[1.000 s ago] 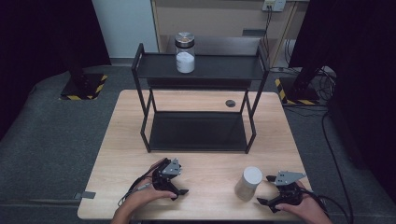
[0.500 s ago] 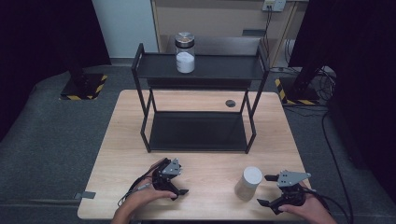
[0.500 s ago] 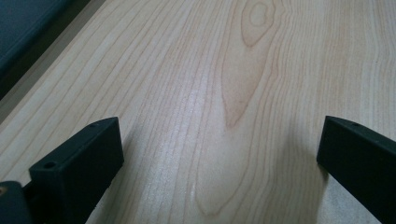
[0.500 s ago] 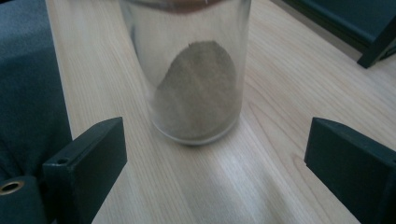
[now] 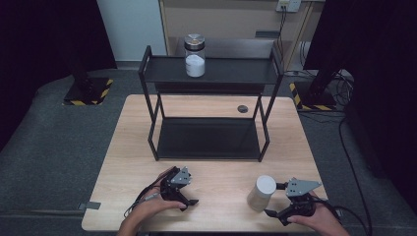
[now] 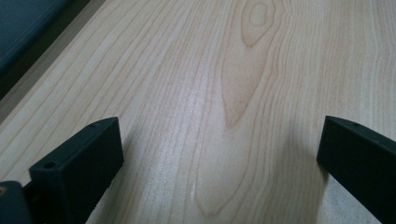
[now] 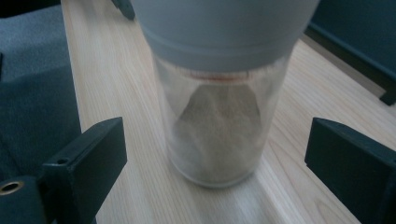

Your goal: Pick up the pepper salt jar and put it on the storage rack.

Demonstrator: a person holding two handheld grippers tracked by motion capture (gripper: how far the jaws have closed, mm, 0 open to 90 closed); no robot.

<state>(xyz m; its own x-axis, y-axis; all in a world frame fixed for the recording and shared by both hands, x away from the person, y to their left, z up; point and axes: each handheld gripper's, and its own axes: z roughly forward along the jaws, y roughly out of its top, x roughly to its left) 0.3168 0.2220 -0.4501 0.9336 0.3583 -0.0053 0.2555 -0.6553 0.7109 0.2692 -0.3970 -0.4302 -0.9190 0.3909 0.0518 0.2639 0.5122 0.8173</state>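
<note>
- The jar (image 7: 219, 93) runs off the top of the right gripper view, its grey cap cut there; its powder is blurred behind clouded glass; a faint red line under the cap is too blurred to read
- Both jaws in each gripper view are cut by the bottom edge
- In the high view the forearms leave at the bottom edge
- The dark disc (image 5: 242, 108) on the table (image 5: 221, 172) is too small to tell what it is

floor: grey carpet (image 5: 54, 132) | table: light wood (image 5: 133, 132) | black two-tier metal shelf (image 5: 211, 73) | surrounding: dark curtains (image 5: 44, 34)
</note>
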